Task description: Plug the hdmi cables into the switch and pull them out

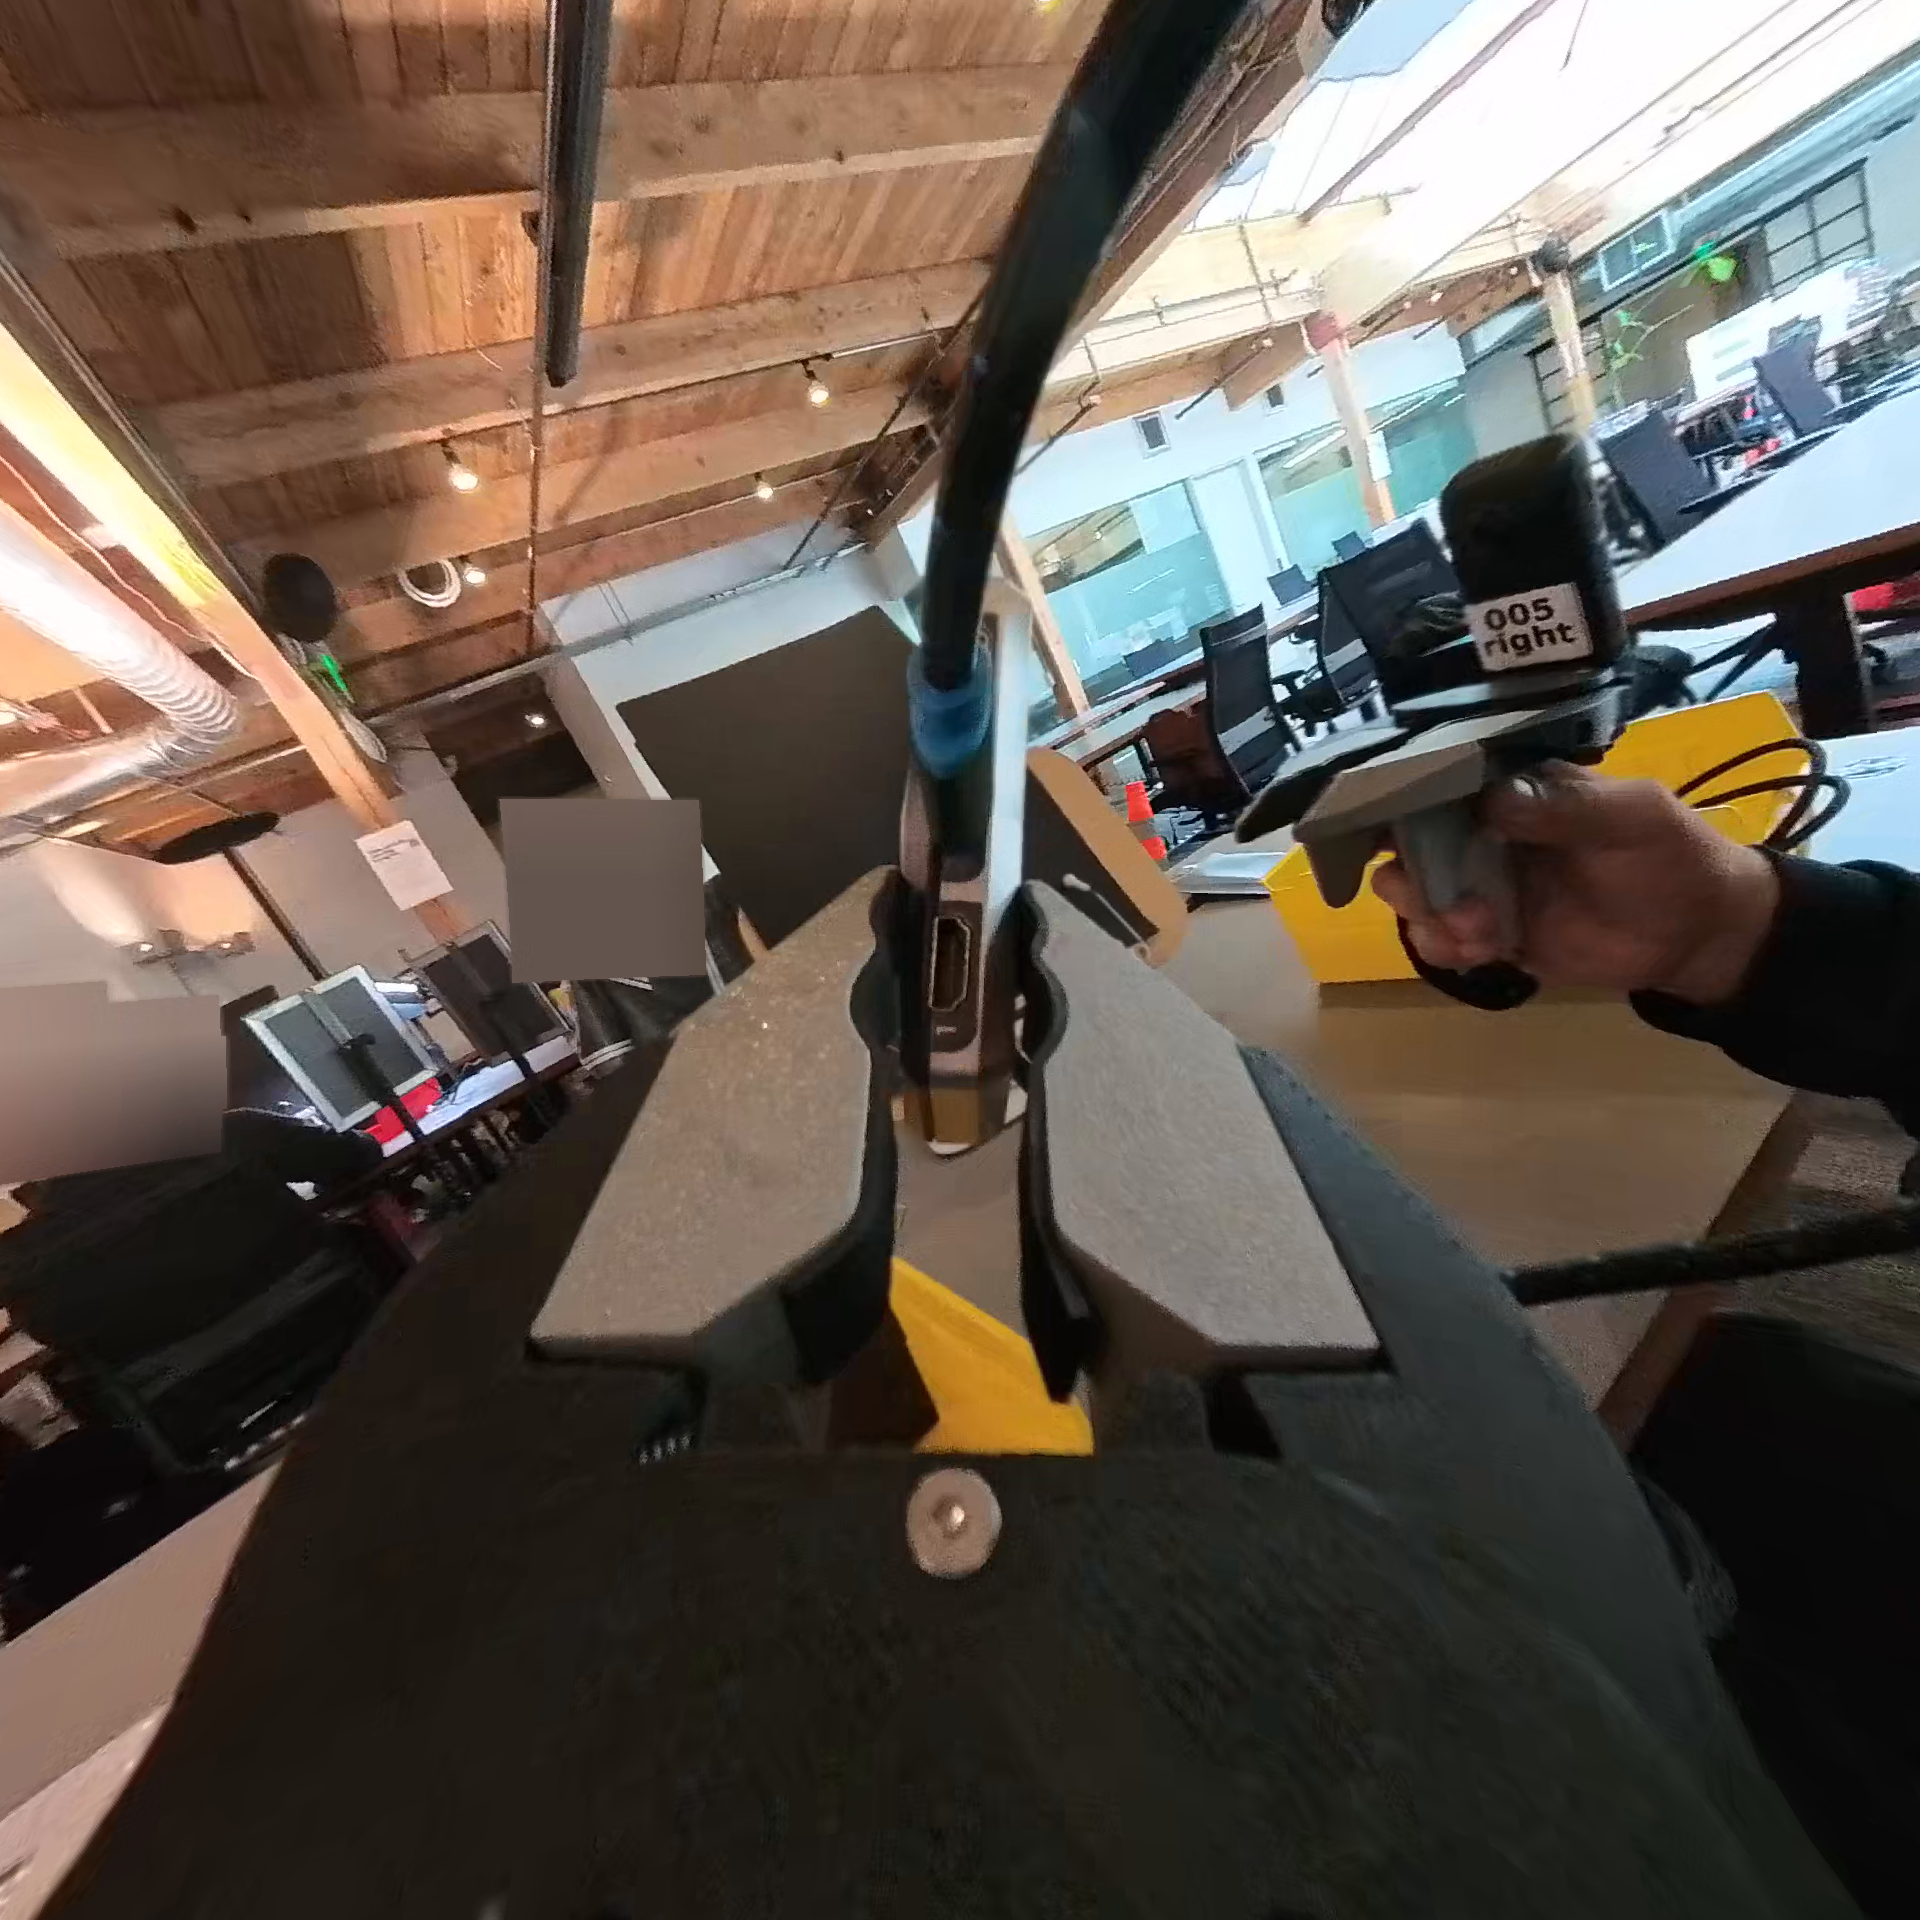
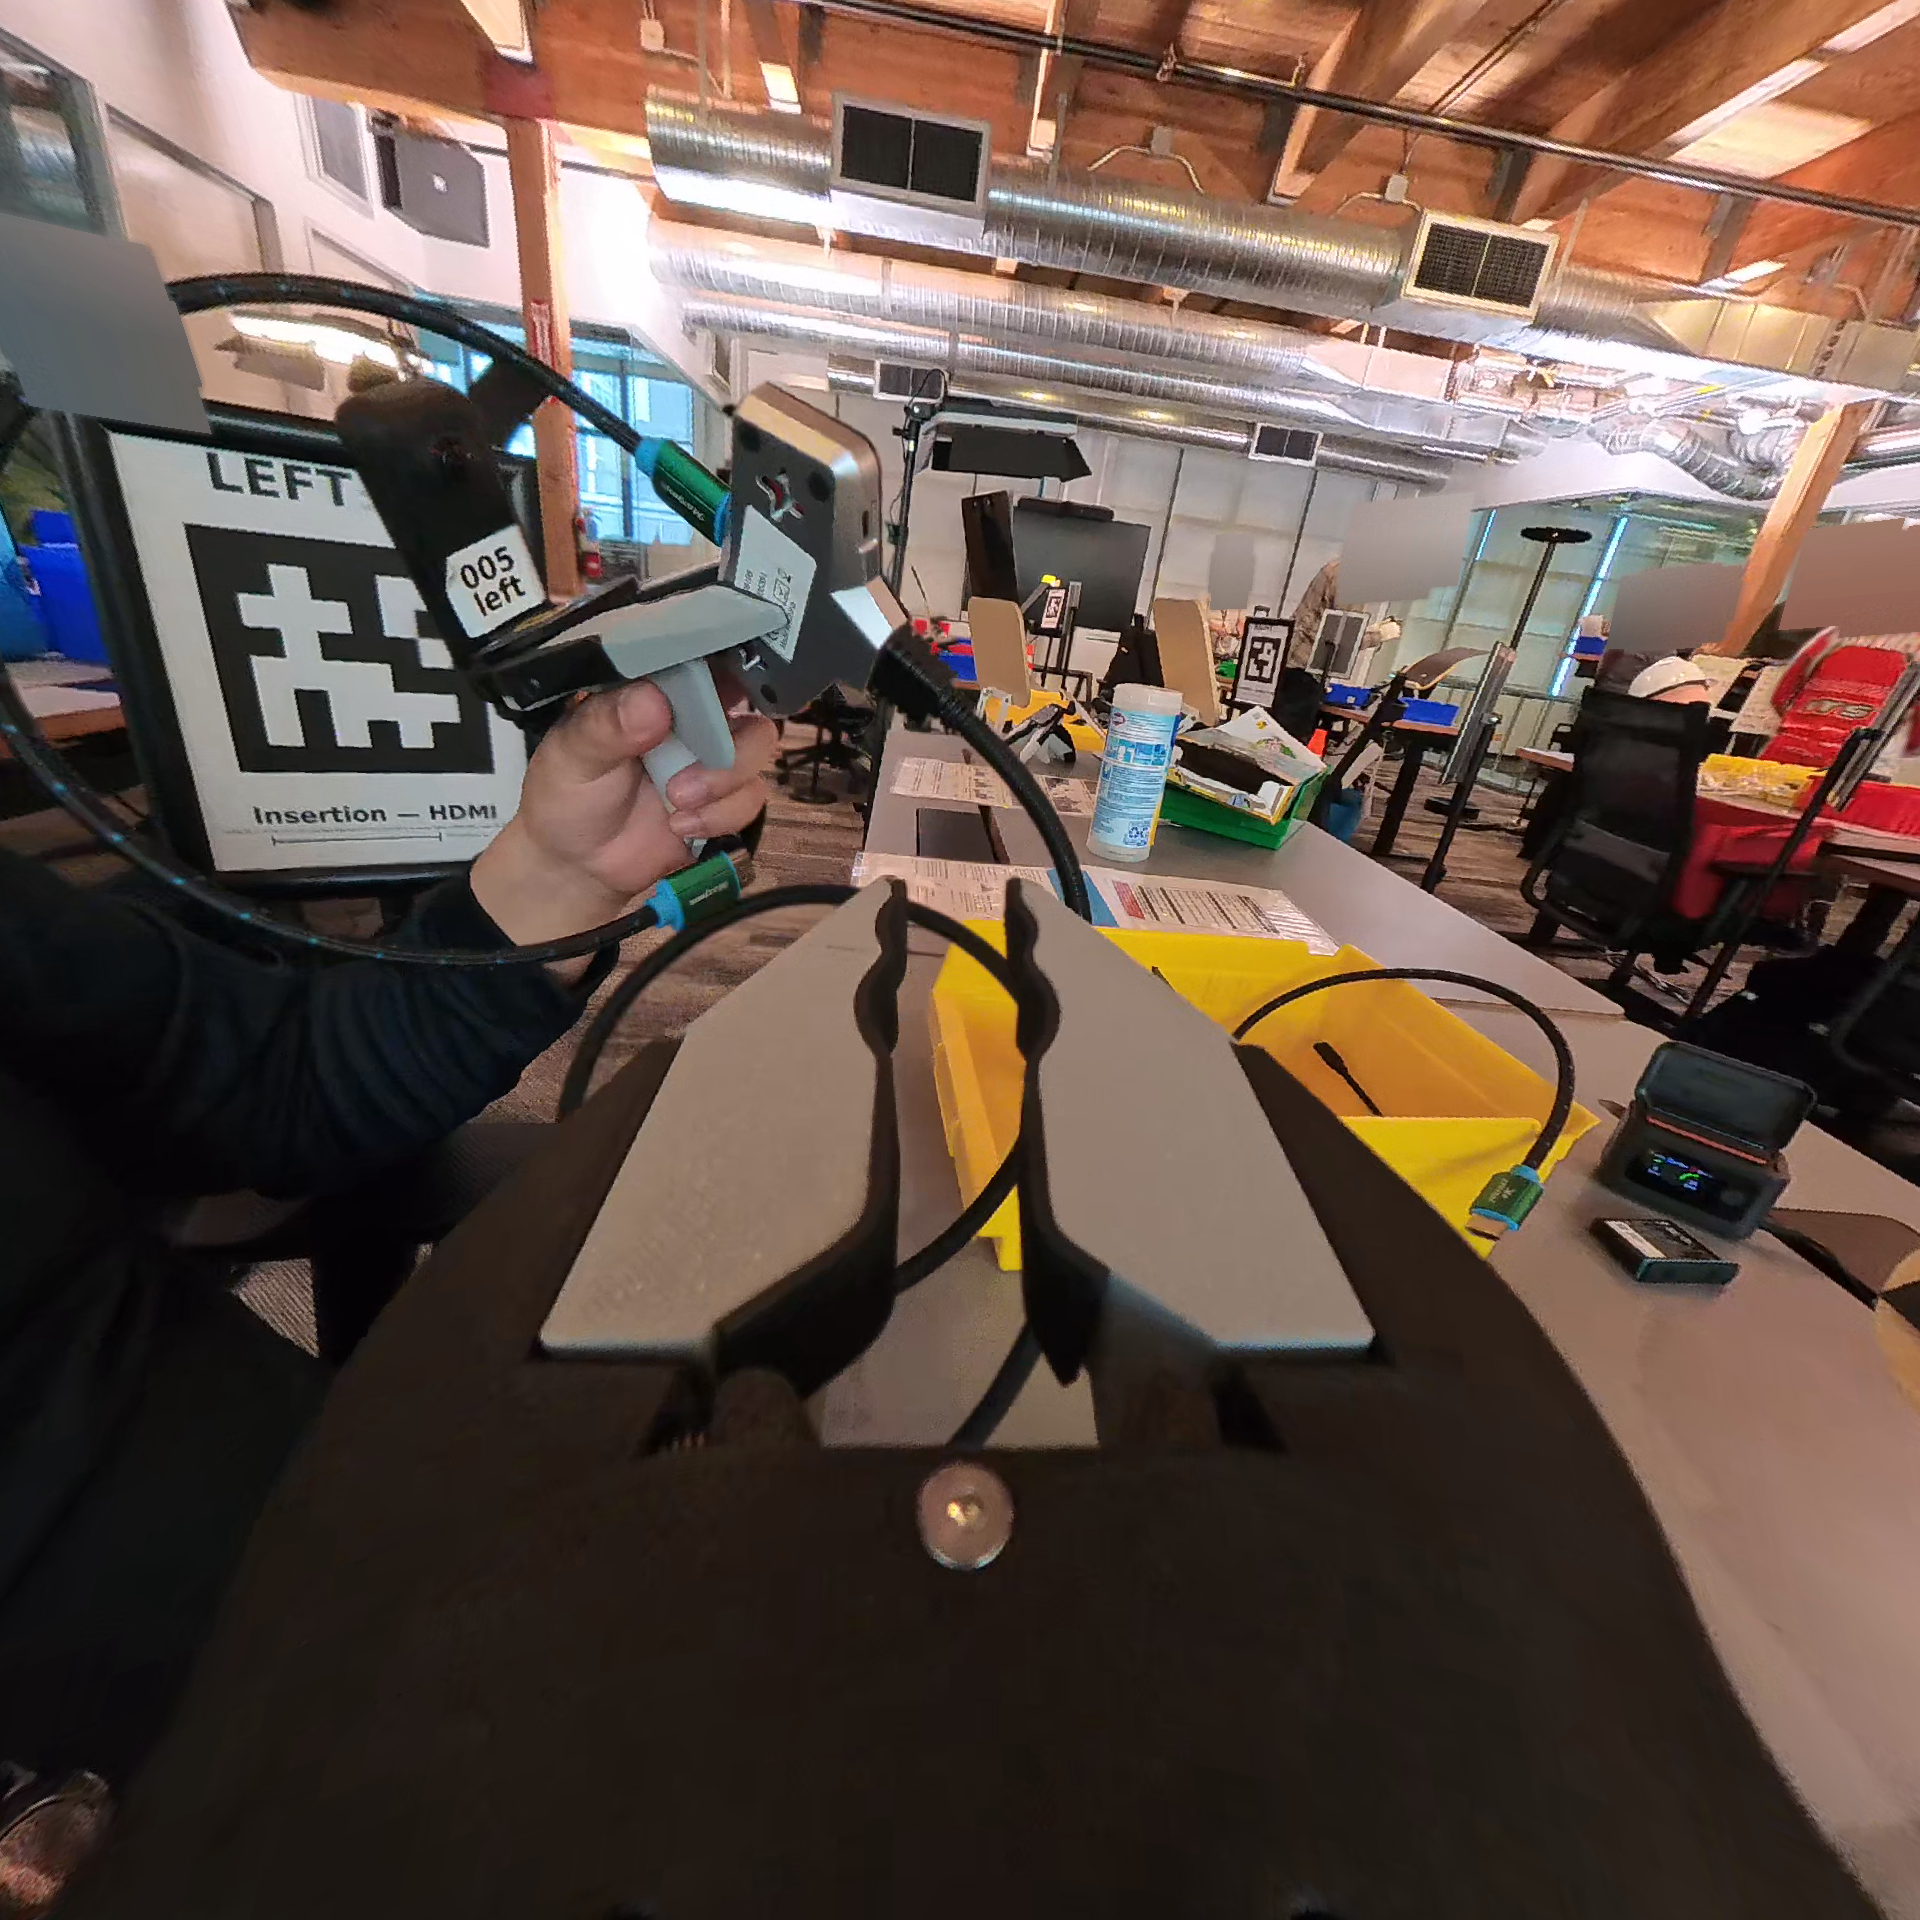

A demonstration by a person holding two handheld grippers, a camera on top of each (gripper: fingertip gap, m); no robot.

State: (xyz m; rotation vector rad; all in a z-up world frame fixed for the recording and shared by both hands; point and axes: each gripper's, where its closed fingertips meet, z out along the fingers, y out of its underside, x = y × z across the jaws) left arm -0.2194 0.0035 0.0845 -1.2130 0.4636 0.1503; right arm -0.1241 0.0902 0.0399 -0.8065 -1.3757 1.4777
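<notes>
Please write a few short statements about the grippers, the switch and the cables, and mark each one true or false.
1. The left gripper holds the switch off the table. True.
2. The right gripper clamps a cable plug. False: its fingers are empty and slightly apart.
3. A cable is plugged into the held switch. True.
4. A green-ended plug lies beside the yellow bin. True.
5. The bin is blue. False: yellow.
</notes>
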